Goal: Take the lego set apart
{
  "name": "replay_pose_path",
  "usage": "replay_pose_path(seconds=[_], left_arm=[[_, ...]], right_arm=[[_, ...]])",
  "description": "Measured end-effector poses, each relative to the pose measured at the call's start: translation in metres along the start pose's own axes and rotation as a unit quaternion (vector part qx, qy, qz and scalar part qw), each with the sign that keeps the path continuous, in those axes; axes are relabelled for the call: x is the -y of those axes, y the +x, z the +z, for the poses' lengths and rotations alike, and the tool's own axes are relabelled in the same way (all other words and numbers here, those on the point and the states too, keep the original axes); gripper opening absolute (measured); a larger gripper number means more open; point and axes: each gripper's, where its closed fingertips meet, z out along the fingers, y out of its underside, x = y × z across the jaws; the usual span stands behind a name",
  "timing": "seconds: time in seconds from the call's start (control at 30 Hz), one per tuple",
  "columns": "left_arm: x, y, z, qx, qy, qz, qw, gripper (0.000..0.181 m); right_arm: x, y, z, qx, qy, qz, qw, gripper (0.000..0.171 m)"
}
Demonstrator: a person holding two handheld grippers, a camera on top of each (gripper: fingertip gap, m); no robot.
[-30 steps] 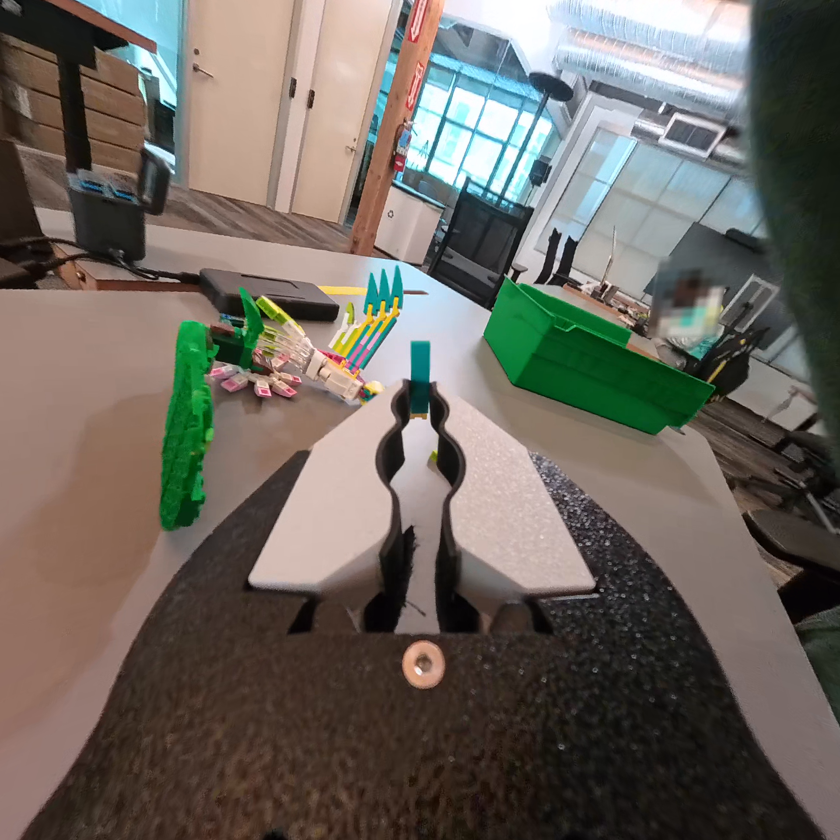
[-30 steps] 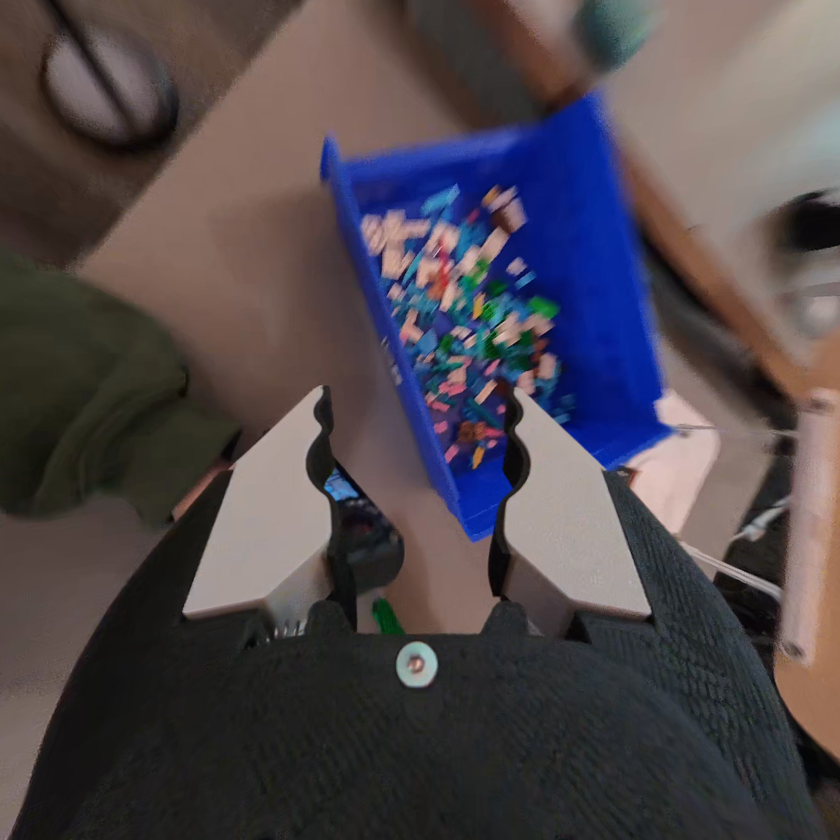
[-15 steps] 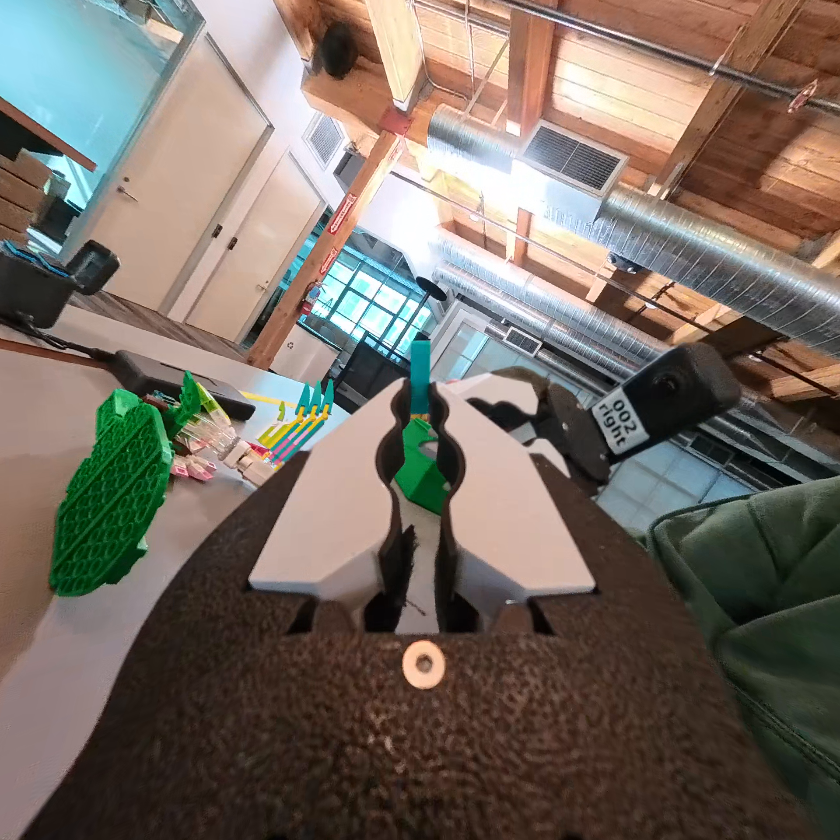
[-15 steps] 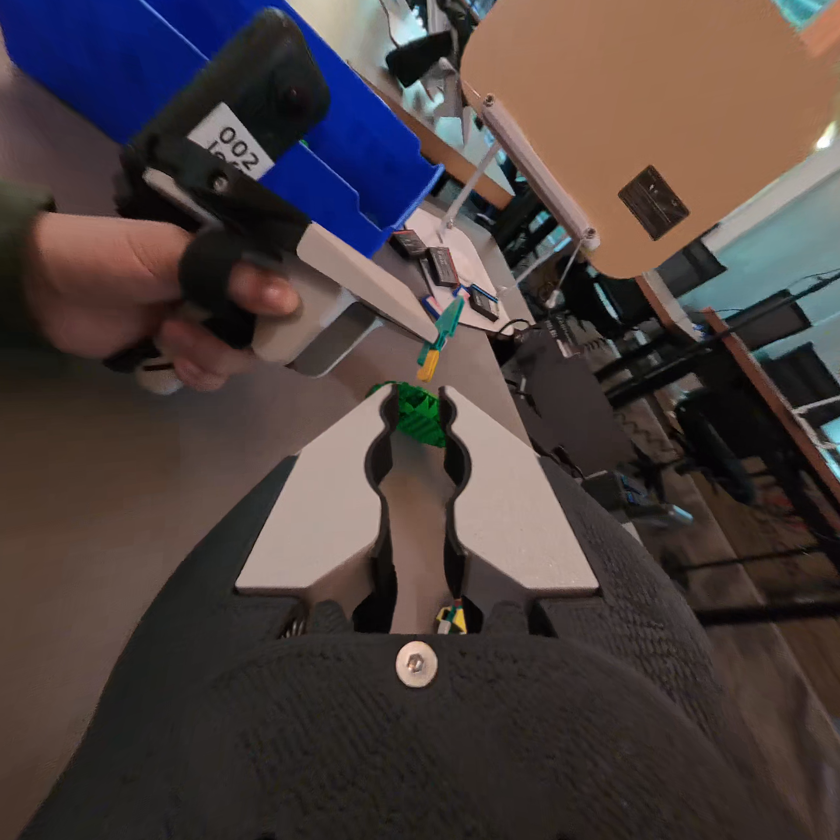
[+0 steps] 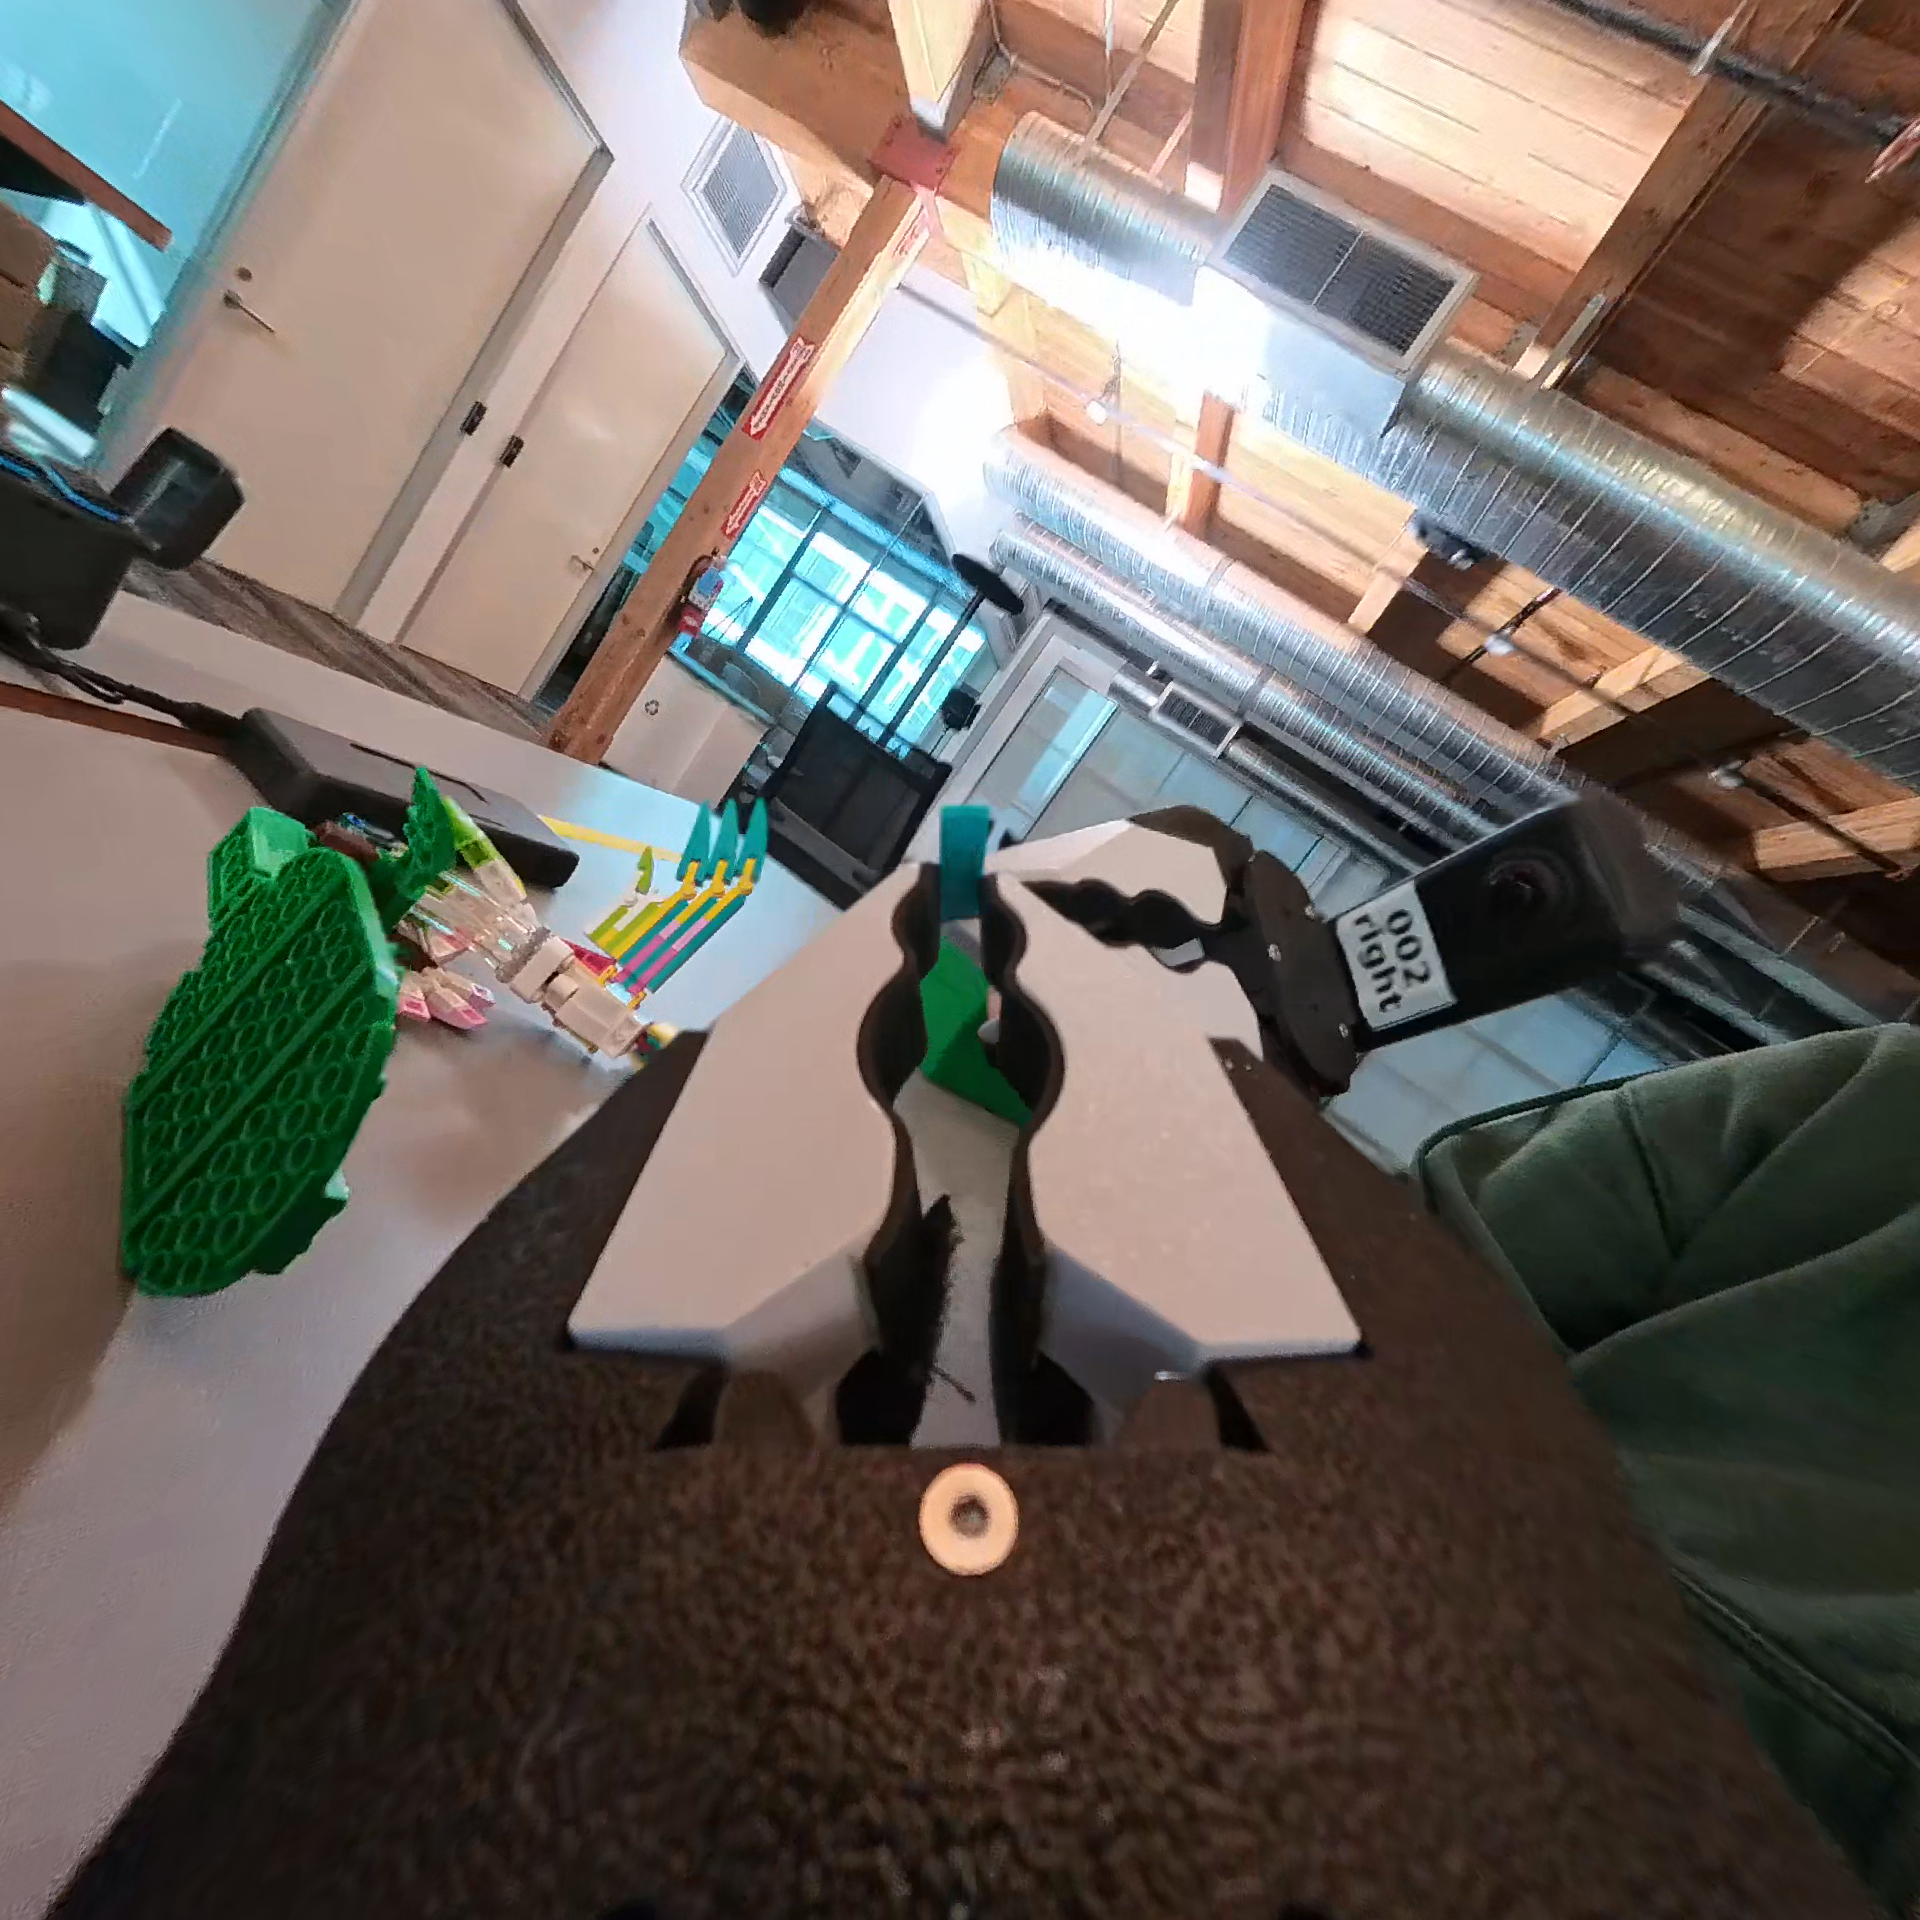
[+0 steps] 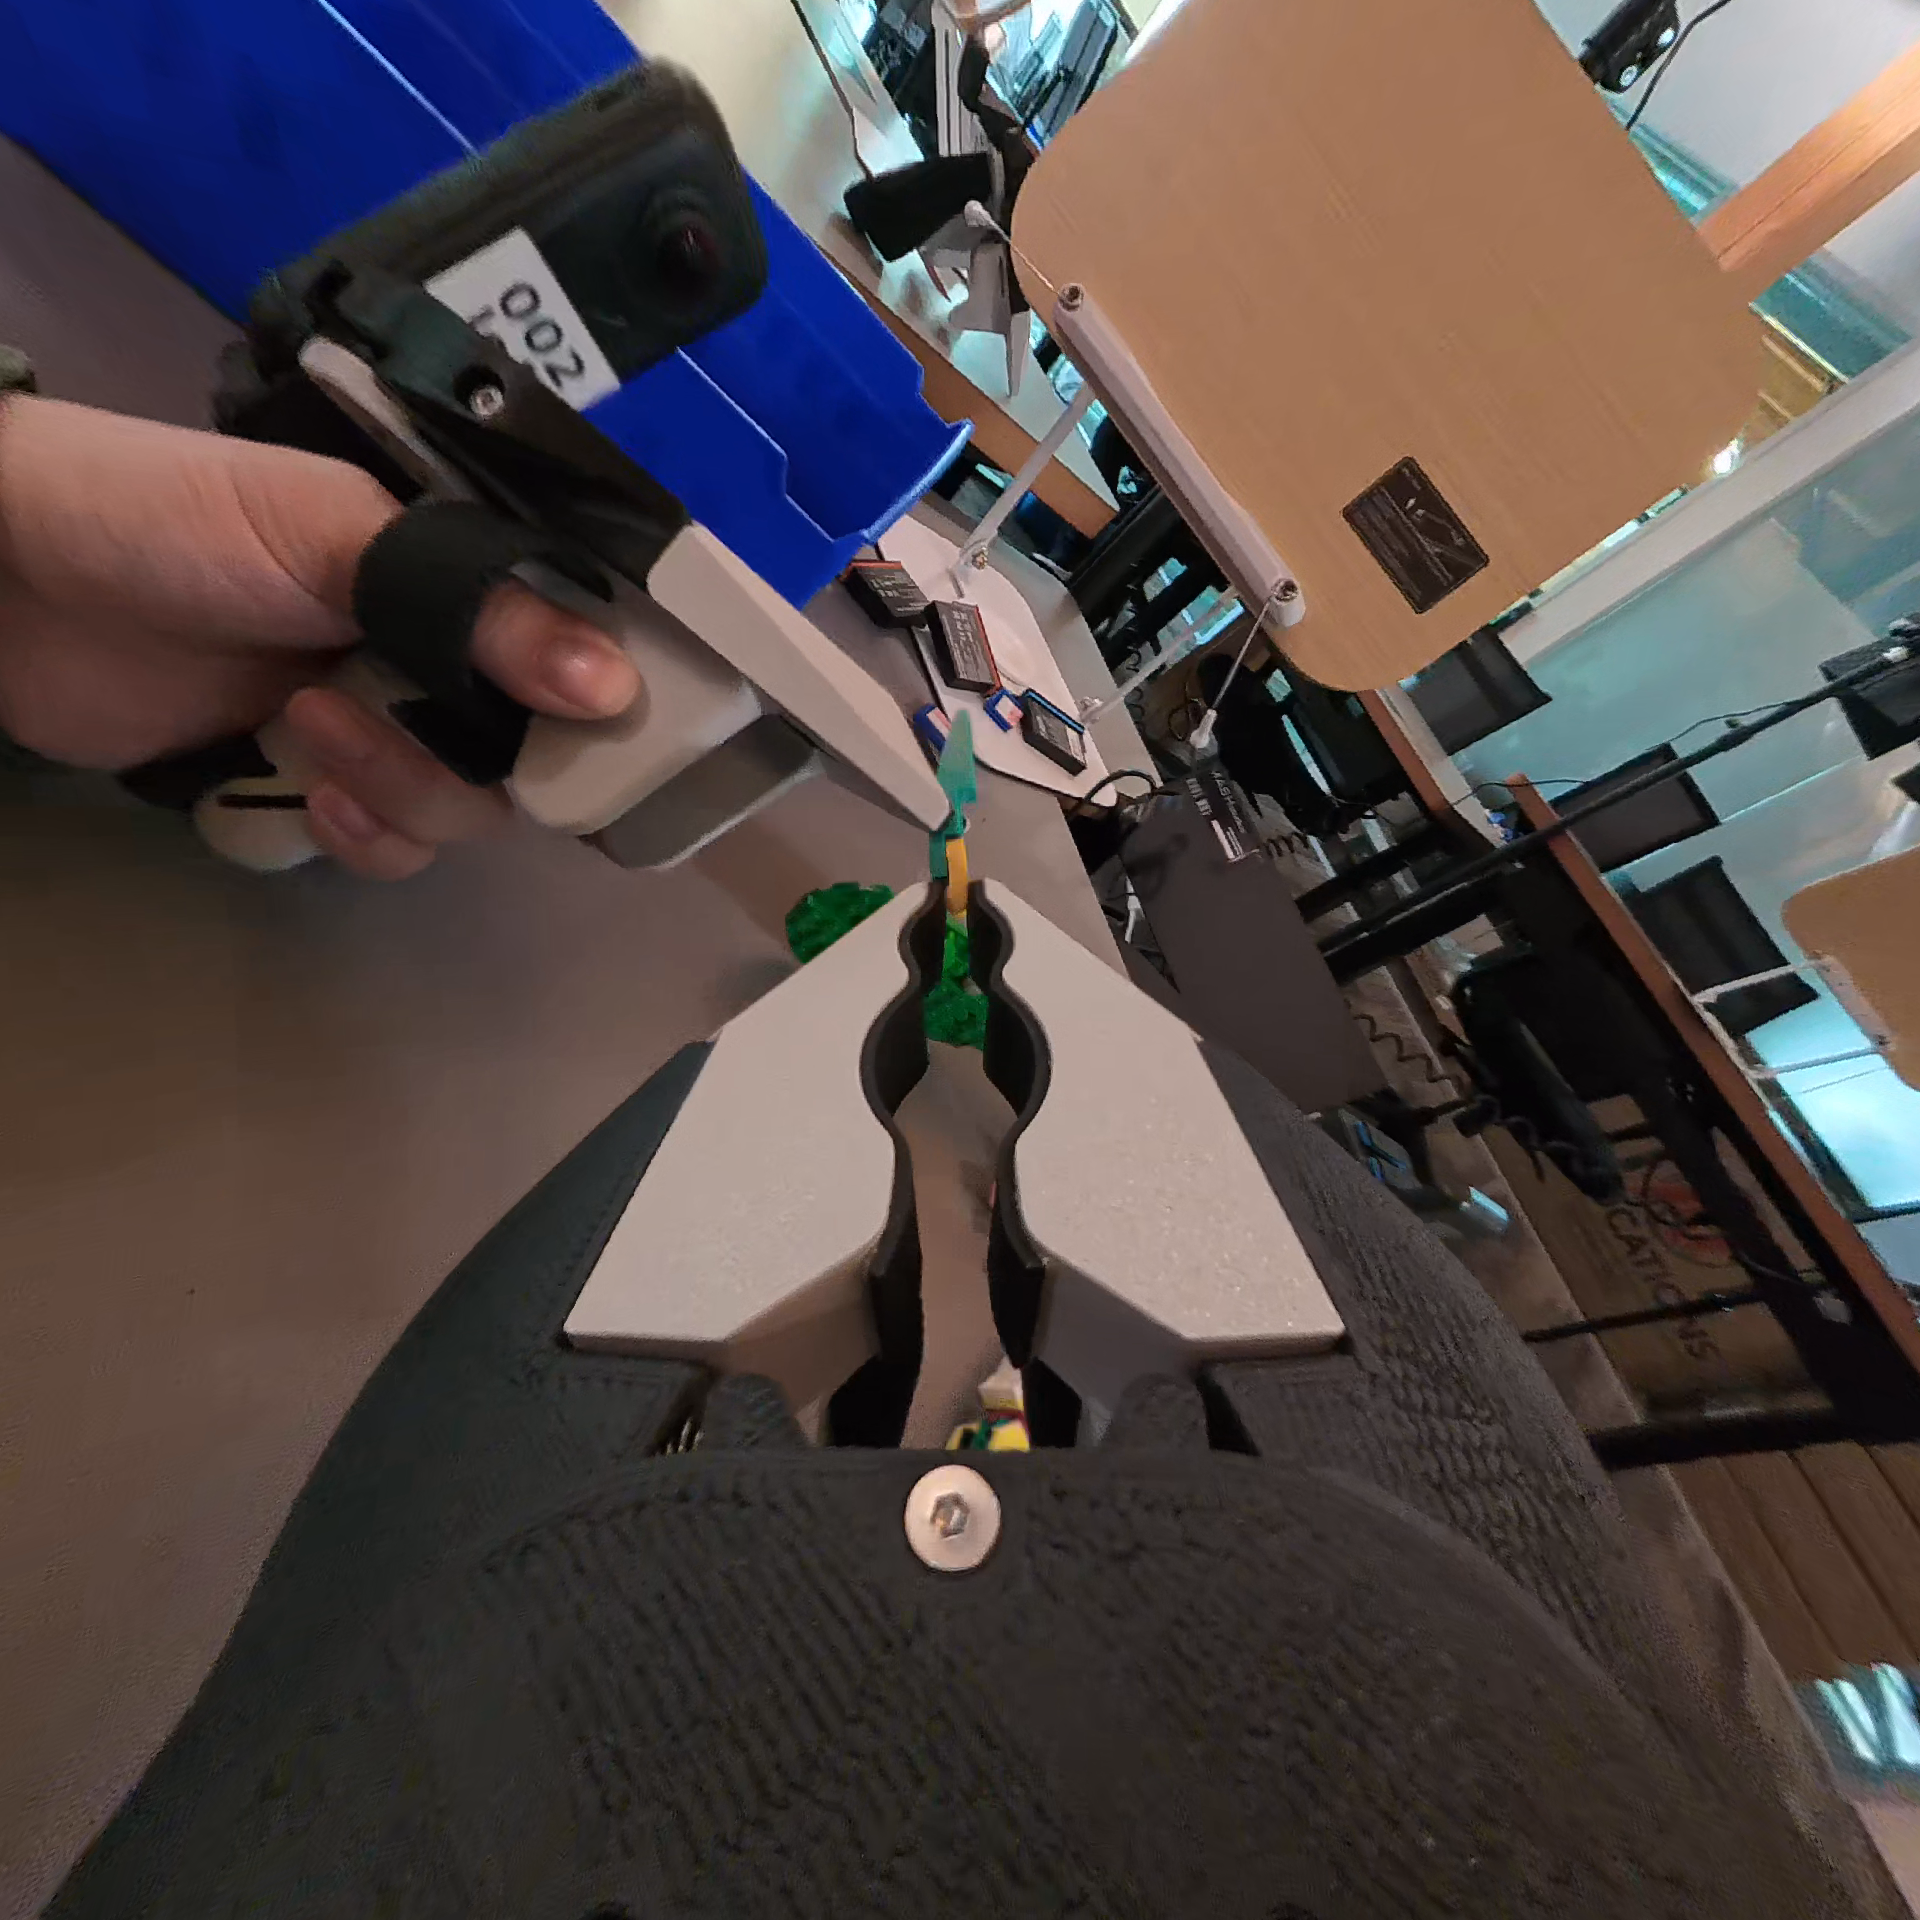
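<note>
Between both tools, midair: teal spike (image 6: 956, 766) w/ yellow end (image 6: 957, 871). Left gripper (image 5: 961, 883) pinched on teal; right gripper (image 6: 957, 896) nipped on yellow. Light, stiff, slick (prob. snaps apart). Best gripped near joint. Green baseplate (image 5: 255, 1070) on table (image 5: 156, 1455).

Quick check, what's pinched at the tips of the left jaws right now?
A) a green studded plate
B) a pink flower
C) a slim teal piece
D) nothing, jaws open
C: the left gripper is shut on a slim teal piece sticking up past its tips, while the green plate lies apart on the table.
</note>
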Motion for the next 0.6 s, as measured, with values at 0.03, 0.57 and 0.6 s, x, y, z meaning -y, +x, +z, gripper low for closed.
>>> replay_pose_path(seconds=[0.03,0.57,0.6], left_arm=[[-0.0013,-0.0007,0.0002,0.01,-0.008,0.009,1.0,0.006],[-0.0034,0.0042,0.0001,0.029,-0.019,0.023,0.999,0.016],[0.0002,0.0088,-0.0015,0.006,-0.006,0.001,1.0,0.03]], right_arm=[[-0.0012,0.0011,-0.0003,-0.005,-0.003,-0.005,1.0,0.001],[0.0002,0.0068,-0.0074,-0.102,0.021,-0.171,0.98,0.001],[-0.0008,0.0086,-0.0089,-0.113,0.021,-0.194,0.974,0.001]])
